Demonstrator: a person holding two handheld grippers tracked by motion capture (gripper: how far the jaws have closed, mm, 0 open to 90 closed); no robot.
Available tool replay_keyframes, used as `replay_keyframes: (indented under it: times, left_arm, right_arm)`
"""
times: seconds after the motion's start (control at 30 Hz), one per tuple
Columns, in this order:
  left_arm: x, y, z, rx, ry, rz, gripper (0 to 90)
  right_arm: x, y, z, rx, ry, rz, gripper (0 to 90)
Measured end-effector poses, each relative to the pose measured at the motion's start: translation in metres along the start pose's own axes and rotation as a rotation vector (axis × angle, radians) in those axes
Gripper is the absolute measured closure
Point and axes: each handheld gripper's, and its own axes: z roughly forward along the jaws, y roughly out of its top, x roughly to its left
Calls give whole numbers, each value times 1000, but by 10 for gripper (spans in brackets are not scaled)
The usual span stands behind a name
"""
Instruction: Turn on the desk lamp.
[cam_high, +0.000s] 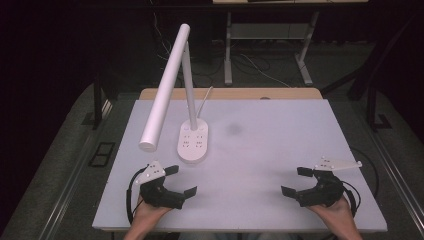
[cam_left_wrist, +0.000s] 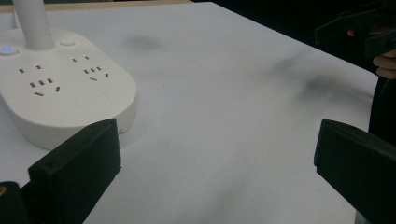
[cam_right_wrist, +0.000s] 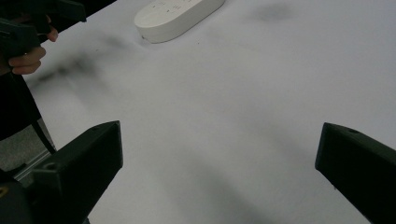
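In the high view, the left hand-held gripper (cam_high: 181, 181) sat at the lower left of the frame and the right hand-held gripper (cam_high: 296, 181) at the lower right, each held by a hand coming in from the bottom edge, both low over the white table (cam_high: 280, 150) near its front edge and well apart from each other. Both hand-held grippers had their 2 black jaws spread wide with nothing between them; the left gripper view and the right gripper view each showed one jaw at the lower left corner and the other at the lower right, with bare table surface in the gap. The white desk lamp (cam_high: 176, 80) stood in the left-centre of the frame, its long tube-shaped head slanting from the upper centre down toward the left, and its oval base (cam_high: 194, 141) resting flat on the table. The base carried several socket slots on its top, seen clearly in the left gripper view, where the base (cam_left_wrist: 65, 93) lay at the upper left, near the left jaw but apart from it; a small bluish spot near the stem may have been an indicator light, though it was too small to be sure. In the right gripper view the base (cam_right_wrist: 175, 16) lay far off at the top of the frame. A white cord (cam_high: 205, 97) trailed from behind the base toward the table's far edge.
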Motion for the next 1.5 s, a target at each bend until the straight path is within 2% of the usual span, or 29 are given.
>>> replay_keyframes:
  times: [0.7,1.17,1.5]
  left_arm:
    - [0,-1,3,10,-5,-5,0]
    - [0,-1,4,17,-8,-5,0]
    - [0,-2,5,14,-10,-13,0]
  right_arm:
    - [3,19,1,12,32,-15,6]
    - [4,46,9,50,73,-45,6]
    - [6,64,16,64,71,-63,6]
